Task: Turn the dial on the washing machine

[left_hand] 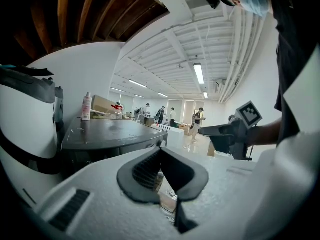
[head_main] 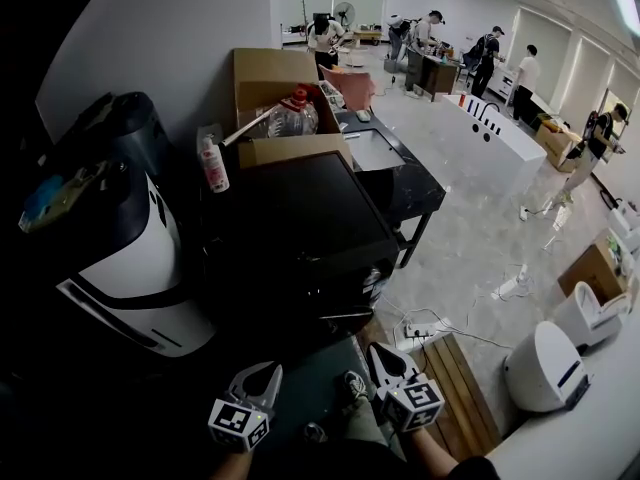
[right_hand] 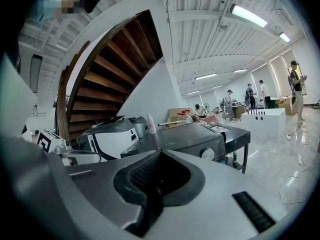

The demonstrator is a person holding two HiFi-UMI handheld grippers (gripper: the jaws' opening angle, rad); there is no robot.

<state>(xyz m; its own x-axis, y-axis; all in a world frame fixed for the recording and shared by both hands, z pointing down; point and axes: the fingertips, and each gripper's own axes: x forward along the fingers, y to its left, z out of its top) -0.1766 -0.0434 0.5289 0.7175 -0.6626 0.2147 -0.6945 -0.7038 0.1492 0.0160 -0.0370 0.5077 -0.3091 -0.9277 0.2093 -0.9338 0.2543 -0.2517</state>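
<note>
left claw (head_main: 262, 371): clenched, pads meet, nothing between them; low in head view, in front of the washer, not touching it
left claw, own view (left_hand: 161, 153): jaws together, points past the washer's corner towards the open floor
right claw (head_main: 385, 360): clenched, empty; just right of the left claw, the two apart
right claw, own view (right_hand: 160, 155): jaws together, aimed at the washer front; clear of it
right claw from the left view (left_hand: 204, 130): held out level, marker cube on top, person's arm behind it
washer (head_main: 300, 223): dark box, flat top, centre of head view, well beyond both claws
dial (right_hand: 207, 153): round, pale, on the washer's front near its upper right corner; seen only in the right gripper view; no claw on it
bottle (head_main: 213, 165): white and pink, upright on the washer's back left corner
box (head_main: 270, 78): cardboard, open, behind the washer
jug (head_main: 295, 116): clear, red cap, inside the box
white machine (head_main: 130, 258): rounded, black stripe, just left of the washer
bench (head_main: 405, 183): black, right of the washer, touching or nearly so, cannot tell
stairs (right_hand: 110, 74): wooden, curved, above the white machine
power strip (head_main: 420, 330): on the floor, white cables around it
people (head_main: 490, 53): several, far end of the room
</note>
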